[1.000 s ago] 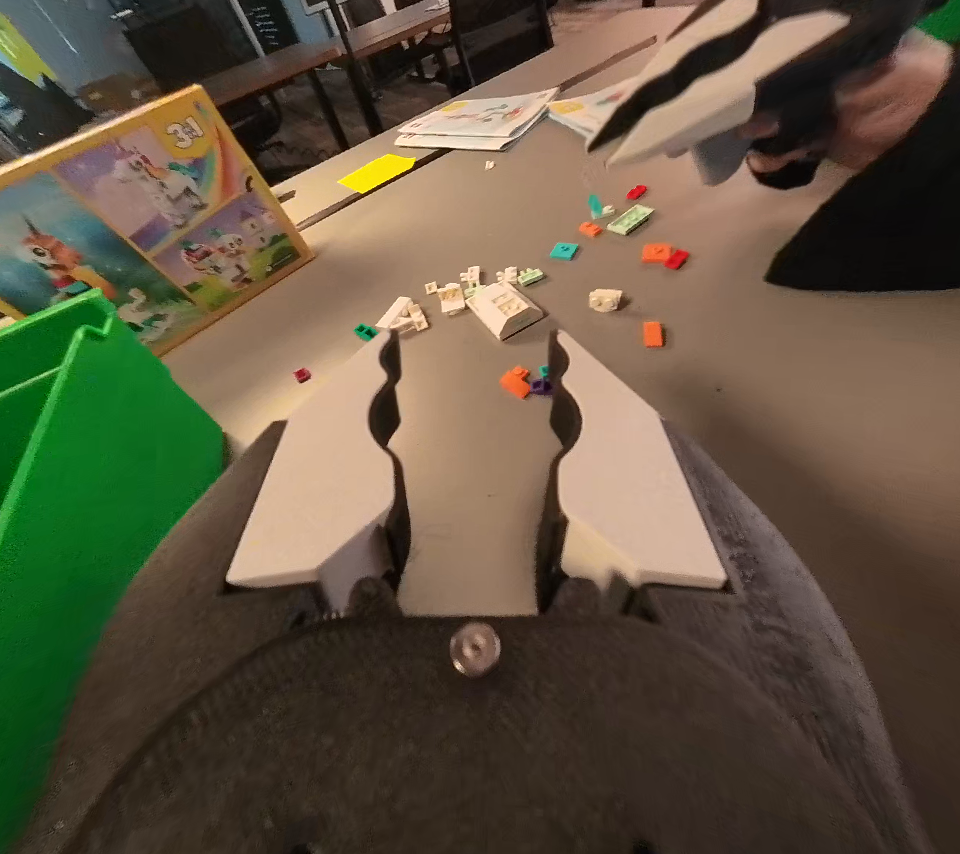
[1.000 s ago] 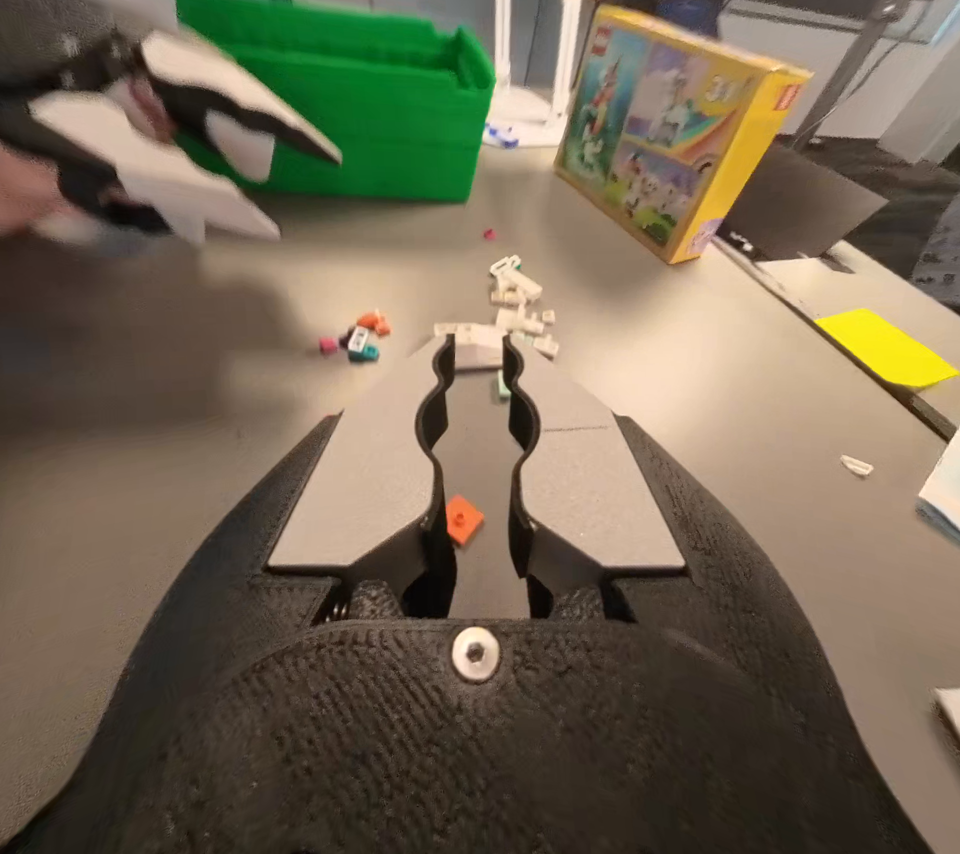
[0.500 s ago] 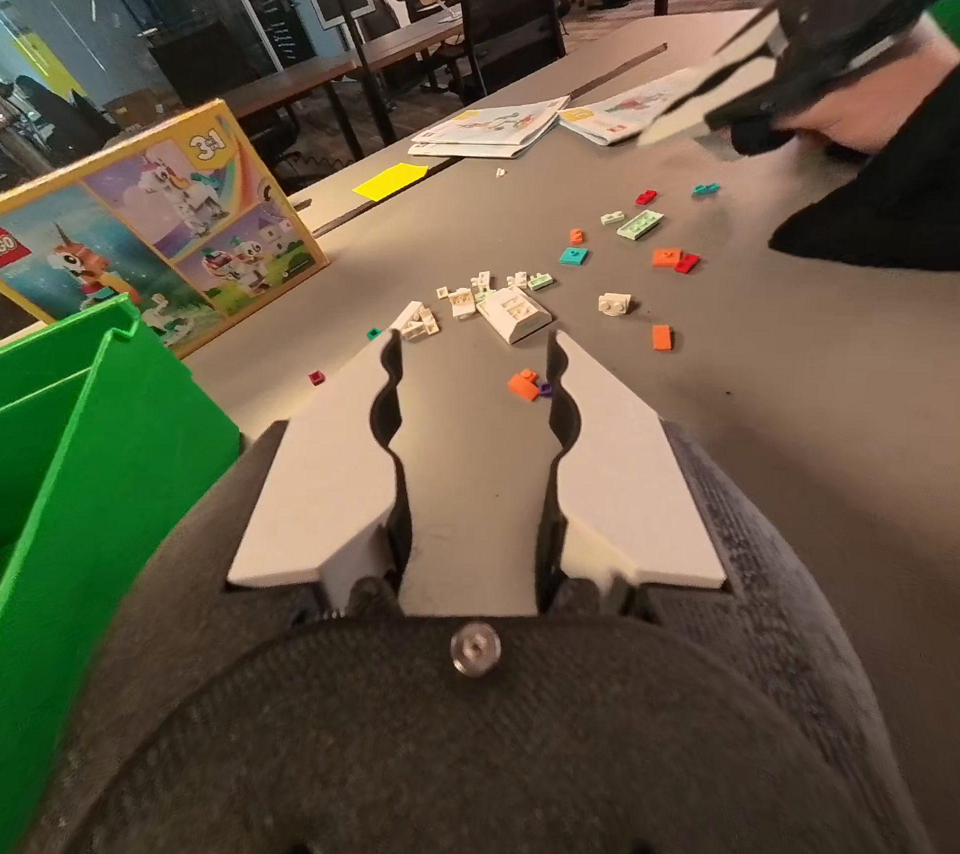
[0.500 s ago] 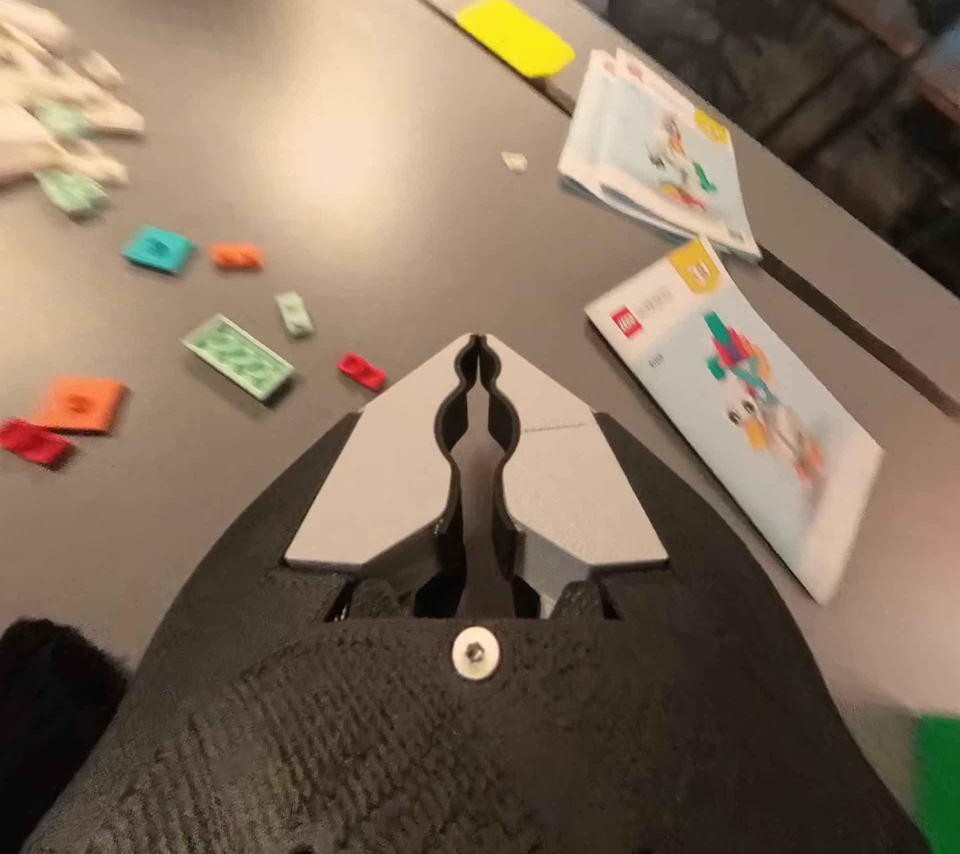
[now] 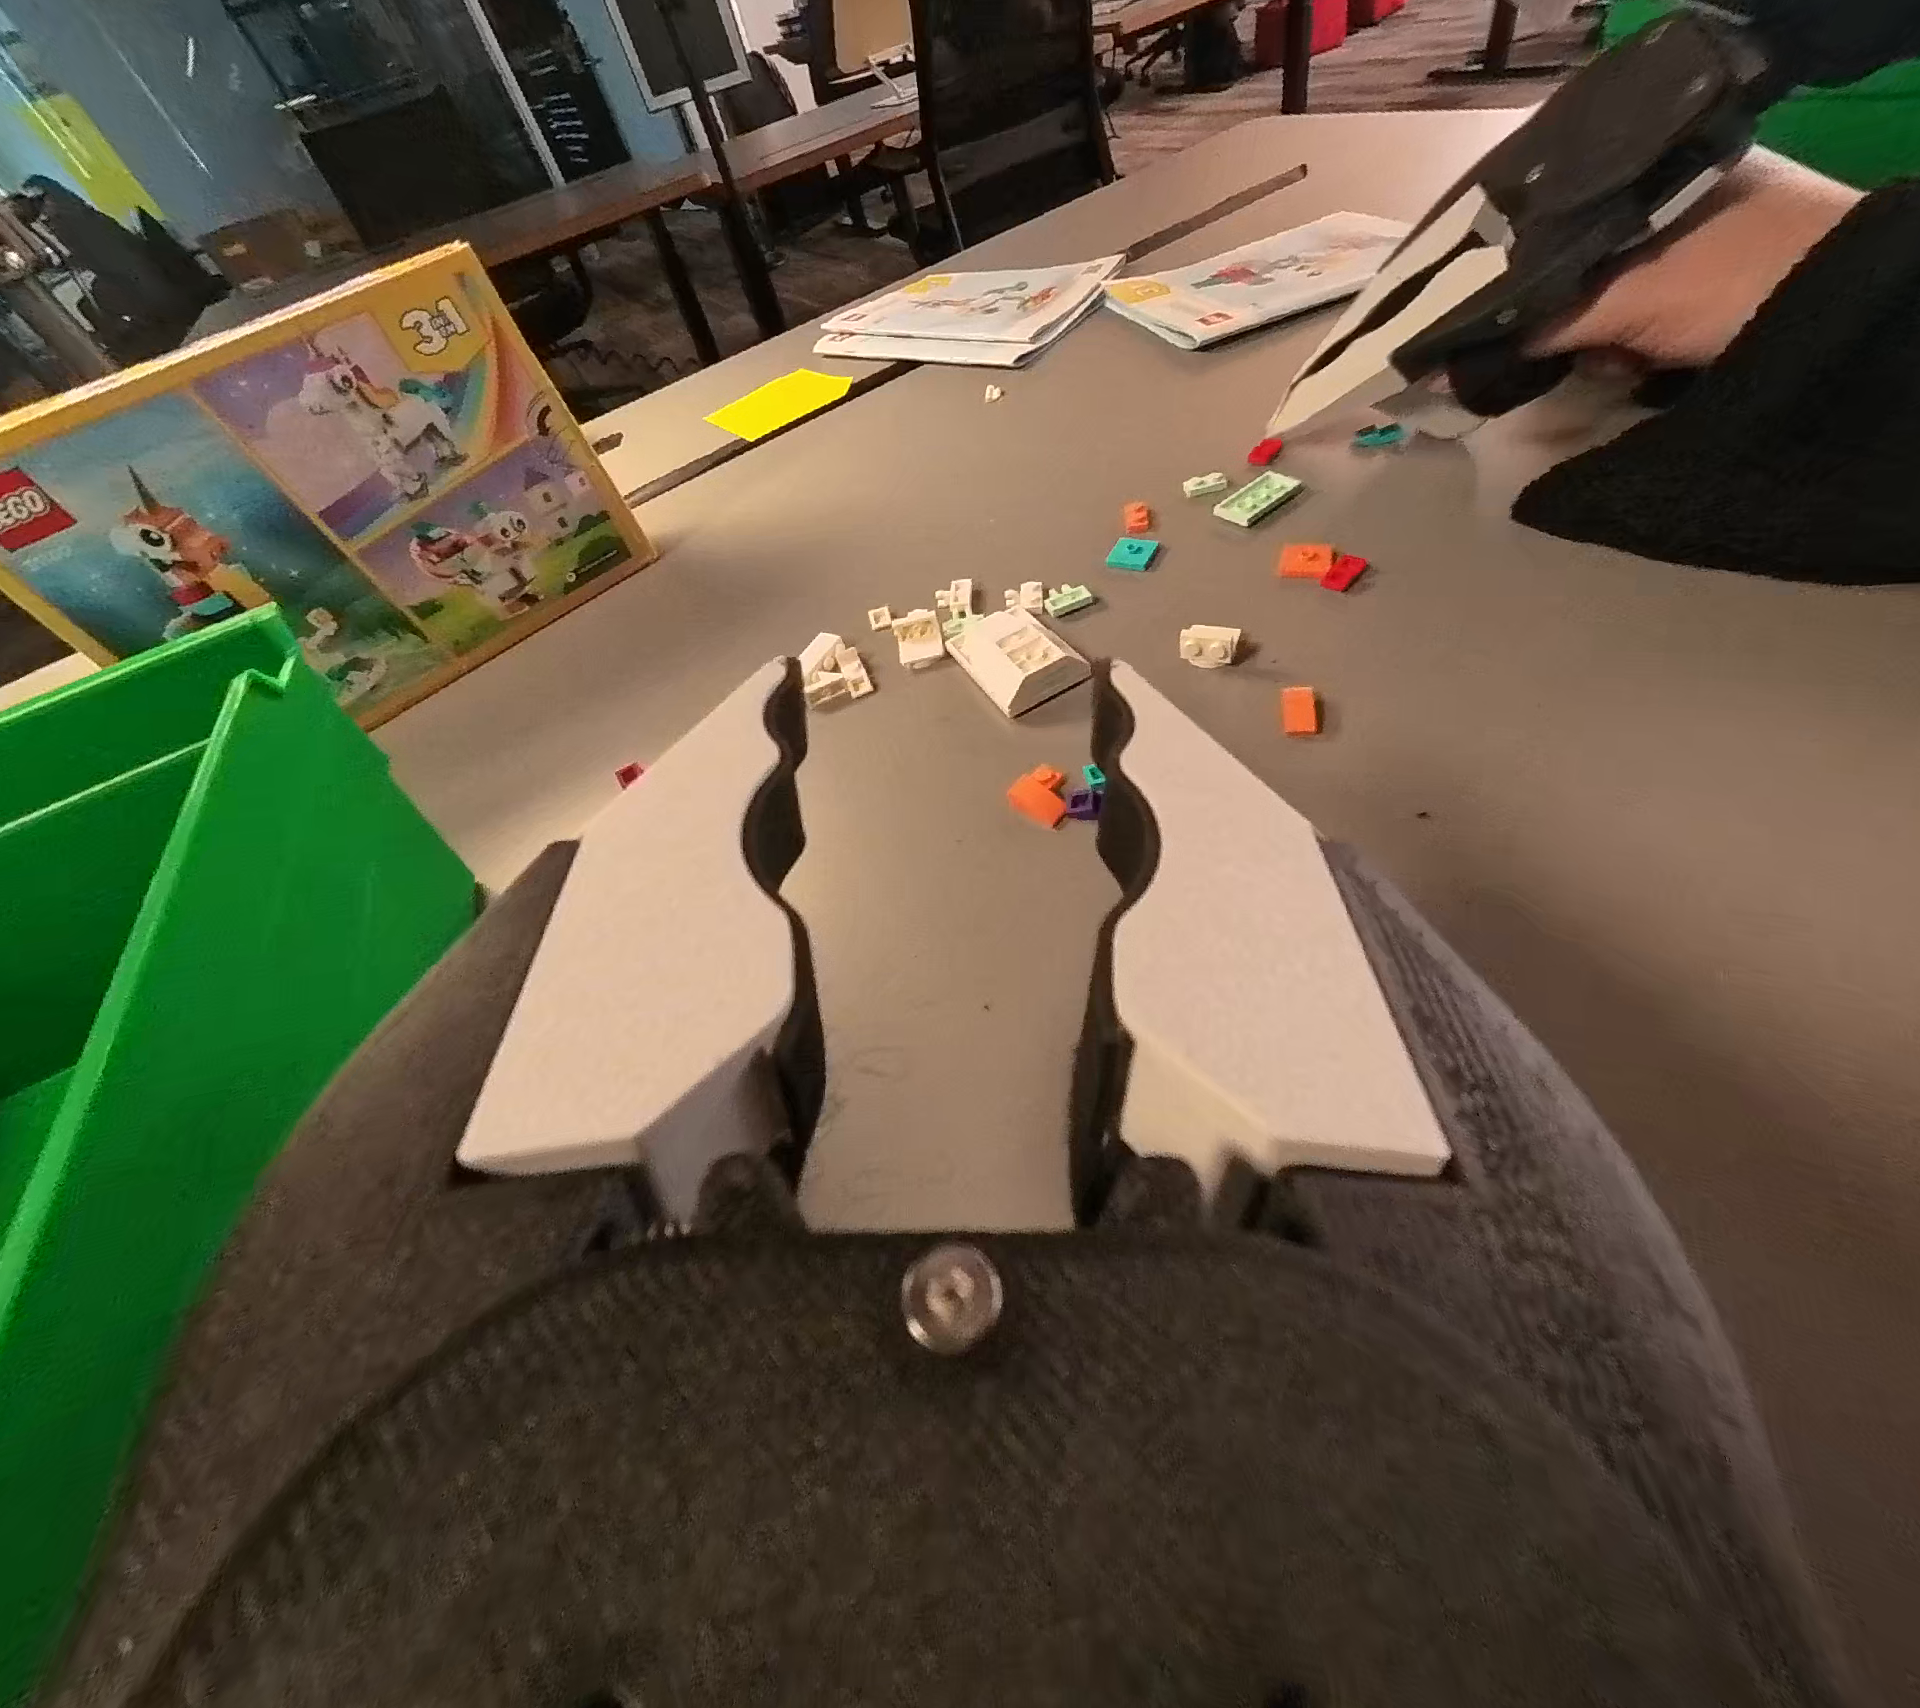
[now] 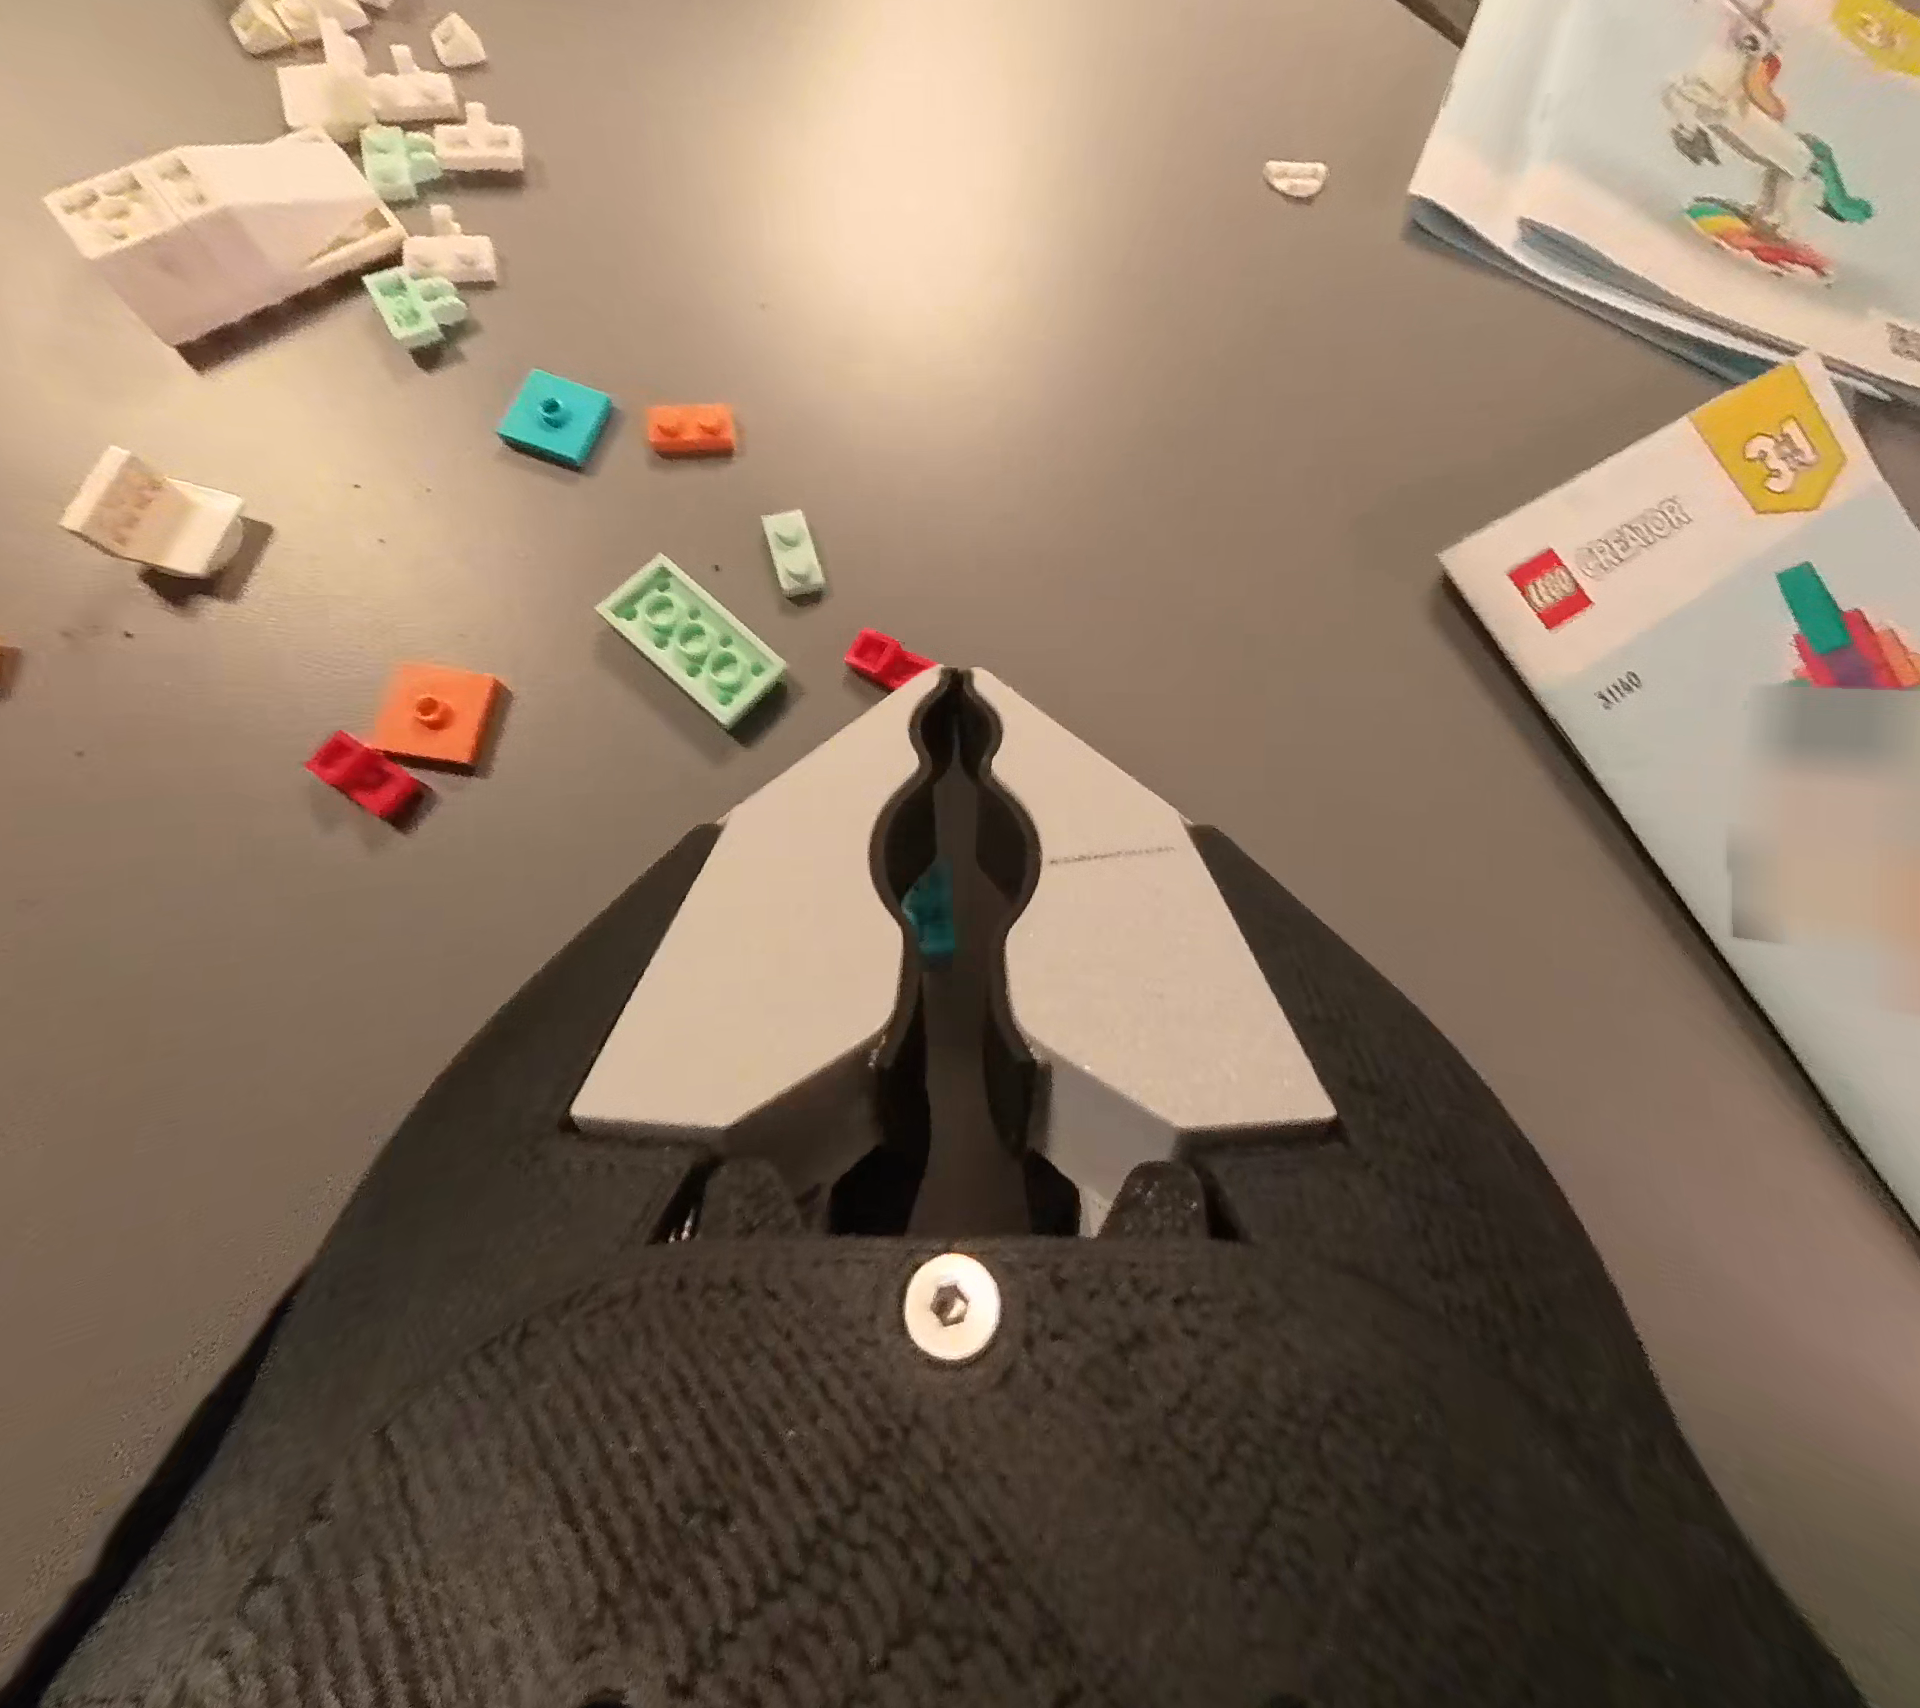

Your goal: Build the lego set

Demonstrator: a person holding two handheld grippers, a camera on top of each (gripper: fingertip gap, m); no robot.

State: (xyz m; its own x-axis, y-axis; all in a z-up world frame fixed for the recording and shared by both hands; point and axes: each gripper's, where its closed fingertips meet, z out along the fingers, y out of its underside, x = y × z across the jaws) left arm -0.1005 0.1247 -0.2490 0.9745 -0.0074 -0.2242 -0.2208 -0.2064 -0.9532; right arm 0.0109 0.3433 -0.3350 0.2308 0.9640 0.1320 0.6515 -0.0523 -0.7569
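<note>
My right gripper (image 6: 954,677) is pinched tight with nothing between its tips, which sit low over the grey tabletop (image 6: 1039,308). The small red plastic plate (image 6: 881,655) lies just beside them, to their left. A teal brick (image 6: 931,915) shows through the gap farther back. My left gripper (image 5: 943,682) hovers spread wide and empty, well apart, nearest the orange brick (image 5: 1037,796).
</note>
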